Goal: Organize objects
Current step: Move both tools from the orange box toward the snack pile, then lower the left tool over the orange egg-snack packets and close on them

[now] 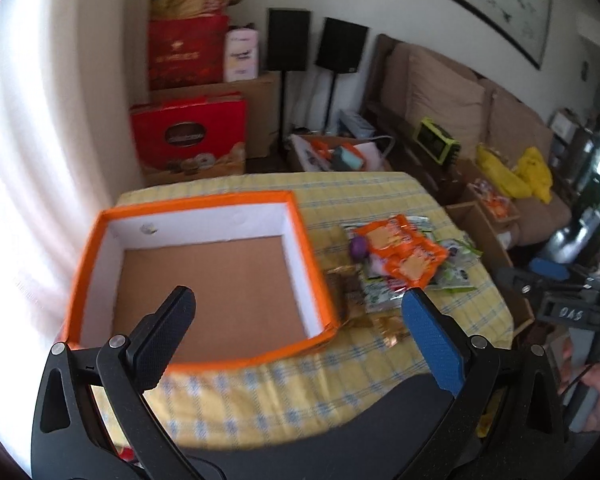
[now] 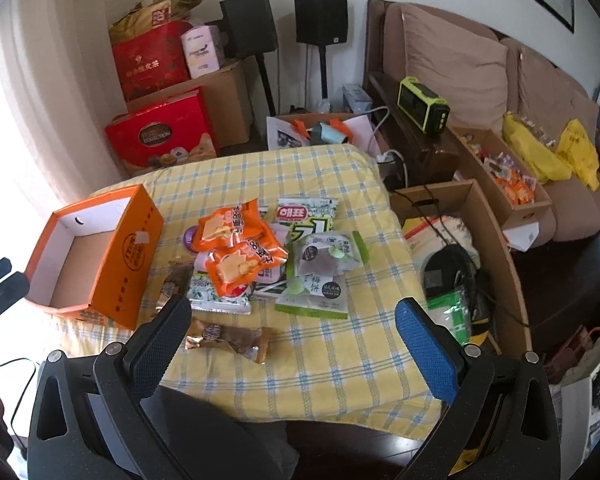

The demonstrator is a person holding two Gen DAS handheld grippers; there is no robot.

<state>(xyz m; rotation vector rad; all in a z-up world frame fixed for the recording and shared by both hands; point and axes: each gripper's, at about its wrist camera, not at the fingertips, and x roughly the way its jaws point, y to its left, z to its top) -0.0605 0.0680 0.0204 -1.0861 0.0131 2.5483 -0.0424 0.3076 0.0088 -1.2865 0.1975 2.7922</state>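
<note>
An empty orange box (image 1: 204, 280) with white inner walls sits at the left of the yellow checked table (image 1: 308, 376); it also shows in the right wrist view (image 2: 100, 256). A pile of snack packets lies right of it: orange packets (image 2: 240, 248), green and white packets (image 2: 320, 272), a purple item (image 2: 189, 239), and a brown-gold wrapper (image 2: 228, 338) nearest the front. The pile also shows in the left wrist view (image 1: 400, 260). My left gripper (image 1: 298, 308) is open and empty over the box's near right corner. My right gripper (image 2: 292, 316) is open and empty above the table's front, near the brown-gold wrapper.
A cardboard bin (image 2: 460, 264) with cables and bags stands right of the table. A sofa (image 2: 480, 80) with yellow bags stands at the far right. Red gift boxes (image 2: 160, 136) and speakers on stands (image 2: 320, 20) line the back wall. A curtain hangs at the left.
</note>
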